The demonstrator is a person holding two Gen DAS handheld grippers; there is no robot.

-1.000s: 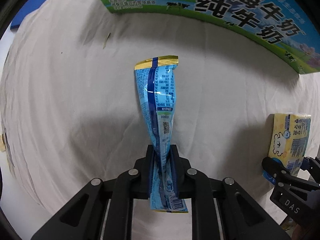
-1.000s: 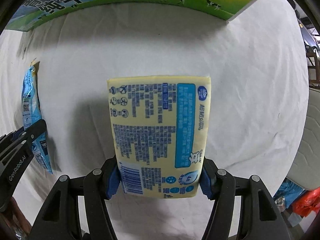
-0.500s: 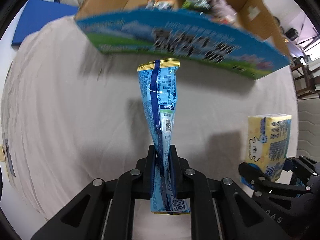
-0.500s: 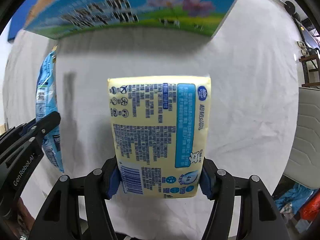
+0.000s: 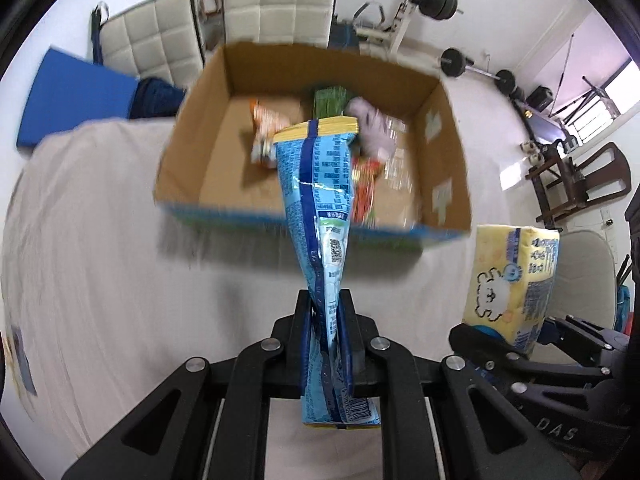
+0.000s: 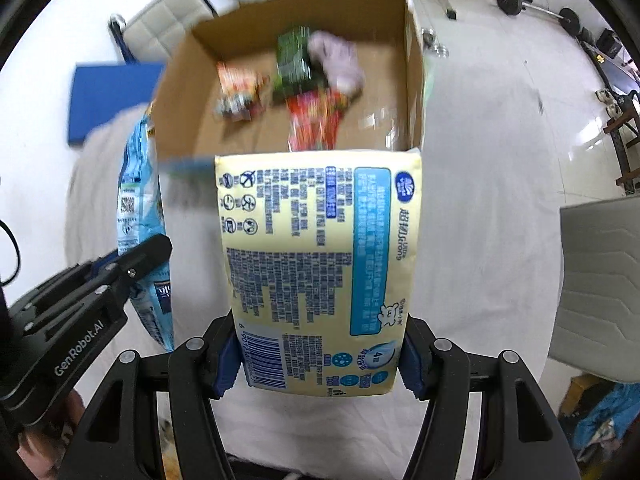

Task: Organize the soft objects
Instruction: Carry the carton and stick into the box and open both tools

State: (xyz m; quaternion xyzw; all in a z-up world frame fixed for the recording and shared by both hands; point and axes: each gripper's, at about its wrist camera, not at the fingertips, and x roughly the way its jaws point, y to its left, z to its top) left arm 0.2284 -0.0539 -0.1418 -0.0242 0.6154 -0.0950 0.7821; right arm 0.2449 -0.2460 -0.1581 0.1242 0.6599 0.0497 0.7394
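Observation:
My left gripper (image 5: 325, 312) is shut on a long blue snack bag (image 5: 320, 208) with a yellow top seal, held upright above the white cloth. My right gripper (image 6: 320, 356) is shut on a yellow tissue pack (image 6: 316, 264). Both are raised in front of an open cardboard box (image 5: 188, 128) that holds several soft packets and a pale purple cloth (image 5: 372, 120). The tissue pack shows in the left wrist view (image 5: 512, 280) at right. The blue bag shows in the right wrist view (image 6: 140, 216) at left. The box shows there too (image 6: 180, 92).
A white cloth (image 5: 88, 264) covers the table. Padded white chairs (image 5: 152, 36) stand behind the box. A blue pad (image 5: 76, 96) lies at far left. Barbell weights (image 5: 440, 0) and a dark wooden chair (image 5: 580, 184) stand at the right.
Both grippers have risen with their loads. The box's printed side filled the top of the view before; now I look down into its open top.

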